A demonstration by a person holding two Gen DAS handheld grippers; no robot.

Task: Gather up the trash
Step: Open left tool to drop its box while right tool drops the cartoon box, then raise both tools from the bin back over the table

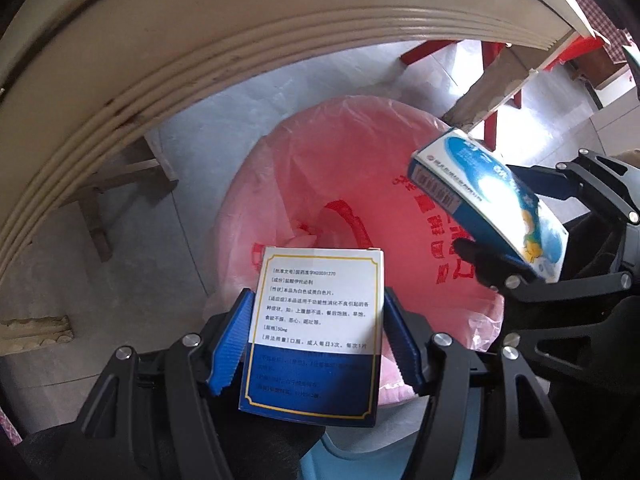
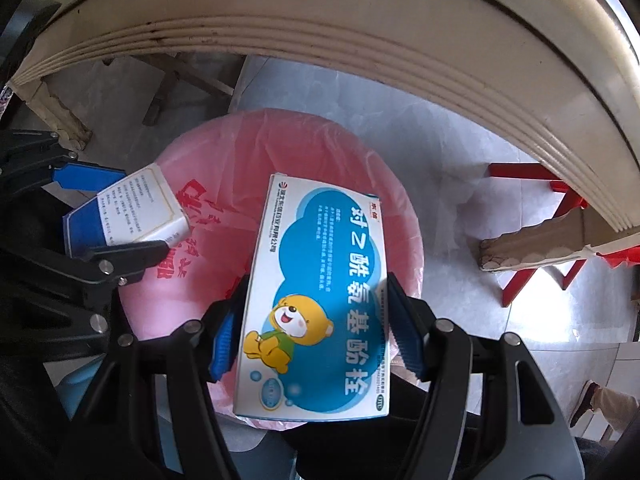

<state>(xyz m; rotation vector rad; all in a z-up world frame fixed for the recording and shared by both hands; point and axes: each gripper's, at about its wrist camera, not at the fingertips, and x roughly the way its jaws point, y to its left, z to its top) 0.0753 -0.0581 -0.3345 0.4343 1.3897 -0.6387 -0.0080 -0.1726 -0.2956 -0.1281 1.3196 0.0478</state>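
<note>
My left gripper (image 1: 316,340) is shut on a white and dark blue medicine box (image 1: 316,328) with a gold border, held above a bin lined with a pink plastic bag (image 1: 340,184). My right gripper (image 2: 316,328) is shut on a white and light blue medicine box (image 2: 320,300) with a cartoon bear, also above the pink bag (image 2: 280,148). The right gripper and the bear box (image 1: 492,200) show at the right of the left wrist view. The left gripper's box (image 2: 132,212) shows at the left of the right wrist view.
A cream table edge (image 1: 200,52) arches over the bin, with its leg (image 2: 532,244) to the right. Red stool legs (image 2: 560,208) stand on the grey tiled floor (image 2: 440,140). A wooden stool leg (image 1: 96,216) stands left of the bin.
</note>
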